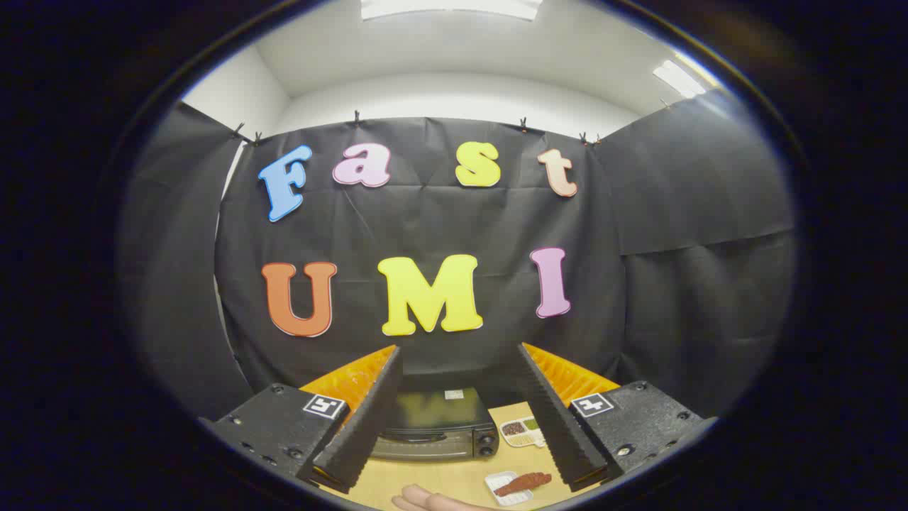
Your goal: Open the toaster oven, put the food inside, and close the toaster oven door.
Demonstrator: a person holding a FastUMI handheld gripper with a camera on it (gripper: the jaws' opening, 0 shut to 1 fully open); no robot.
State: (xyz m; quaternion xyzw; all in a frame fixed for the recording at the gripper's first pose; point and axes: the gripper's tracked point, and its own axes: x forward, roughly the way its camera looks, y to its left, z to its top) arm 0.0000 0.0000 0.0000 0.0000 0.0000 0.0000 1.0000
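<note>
Sitting on the wooden bench [454, 479], back by its far edge, is the toaster oven [434, 424] with its door shut. It shows between the two fingers of the tongs [460, 472], which are held high above the bench, spread wide apart, with nothing in them. A small tray of mixed food [521, 431] lies just beside the oven, touching nothing else. Nearer the front edge lies a white tray with a brown sausage [523, 484] on it. A hand [429, 501] rests flat on the bench close to that tray.

Tool [460, 411]: two ridged fingers (spread apart); square coded markers, screws on black blocks.
</note>
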